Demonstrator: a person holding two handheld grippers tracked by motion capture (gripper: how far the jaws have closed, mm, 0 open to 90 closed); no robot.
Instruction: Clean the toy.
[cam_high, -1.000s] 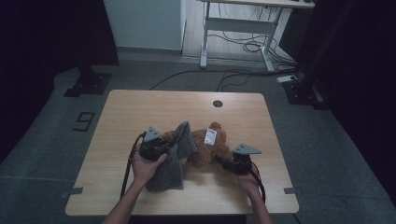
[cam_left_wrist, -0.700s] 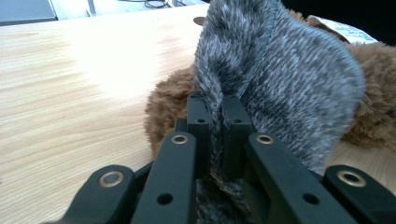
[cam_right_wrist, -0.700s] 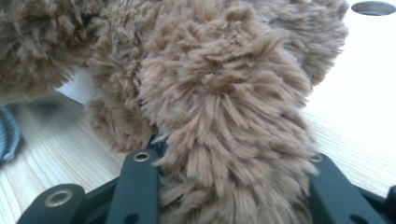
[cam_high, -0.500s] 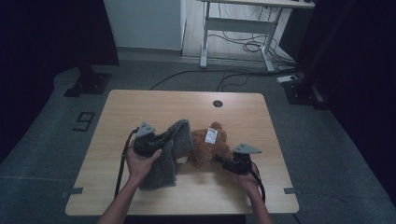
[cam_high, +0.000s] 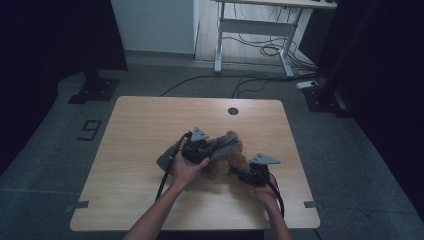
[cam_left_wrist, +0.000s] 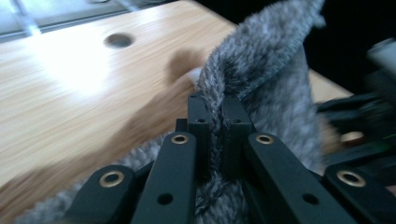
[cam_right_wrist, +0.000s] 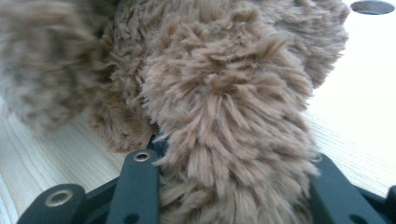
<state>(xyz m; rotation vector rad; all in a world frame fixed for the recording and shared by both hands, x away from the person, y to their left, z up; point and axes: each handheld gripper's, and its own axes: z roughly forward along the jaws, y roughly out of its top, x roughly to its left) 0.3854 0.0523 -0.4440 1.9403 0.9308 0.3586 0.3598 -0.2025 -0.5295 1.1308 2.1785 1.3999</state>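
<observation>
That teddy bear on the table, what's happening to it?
A person is working on the brown teddy bear with a gripper in each hand. The left gripper pinches a fuzzy grey cloth, draped against the bear. The right gripper is clamped on one furry part of the bear, on the wooden table.

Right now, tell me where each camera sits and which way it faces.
High view: above the person's side, looking forward and down on the table; both forearms, left gripper and right gripper show.
Left gripper view: on the left gripper, looking along its jaws, shut on grey cloth.
Right gripper view: on the right gripper, looking along its jaws, closed on the brown plush.
Shared: the high and left gripper views both show the table's hole.
</observation>
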